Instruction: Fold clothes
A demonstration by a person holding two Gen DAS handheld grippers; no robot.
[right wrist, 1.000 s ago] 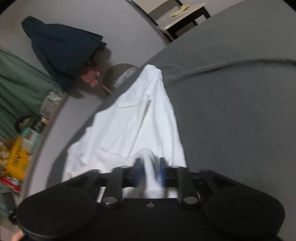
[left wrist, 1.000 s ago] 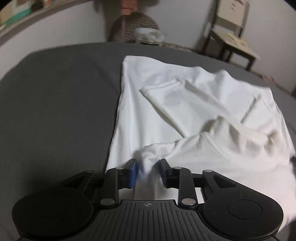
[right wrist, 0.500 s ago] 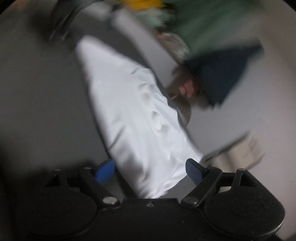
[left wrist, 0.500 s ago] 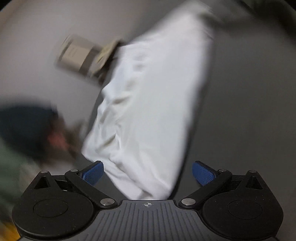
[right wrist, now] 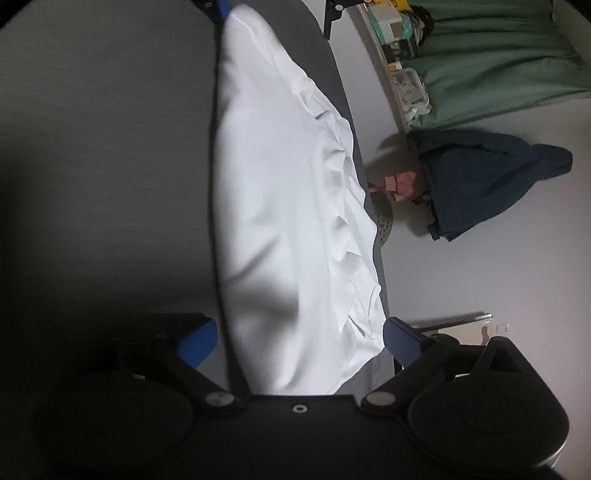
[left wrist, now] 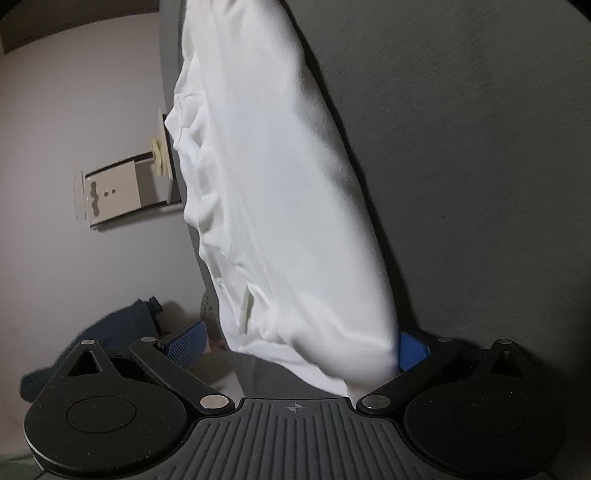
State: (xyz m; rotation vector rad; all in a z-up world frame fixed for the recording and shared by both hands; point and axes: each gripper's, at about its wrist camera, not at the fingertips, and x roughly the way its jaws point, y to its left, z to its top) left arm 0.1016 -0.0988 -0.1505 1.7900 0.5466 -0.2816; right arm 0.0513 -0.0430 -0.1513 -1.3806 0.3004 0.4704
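Observation:
A white garment [left wrist: 280, 206] lies as a long folded strip on the grey surface [left wrist: 480, 147], close to that surface's edge. My left gripper [left wrist: 299, 345] is open, and one end of the strip lies between its blue pads [left wrist: 186, 341]. From the other end, the right wrist view shows the same white garment [right wrist: 280, 206], with its rumpled side toward the edge. My right gripper [right wrist: 300, 341] is open as well, with that end of the cloth between its spread fingers. At the top of this view, the left gripper's fingers [right wrist: 221, 9] show at the strip's far end.
Past the grey surface's edge [right wrist: 380, 258] is a pale wall. A dark blue garment [right wrist: 480, 184] hangs there, beside a green curtain [right wrist: 498, 74] and a cluttered shelf [right wrist: 402, 55]. A chair [left wrist: 110, 192] stands near the wall. Both views are rolled sideways.
One second ago both grippers were shut on the white cloth. Both have let go and opened, and have turned sideways at opposite ends of the strip.

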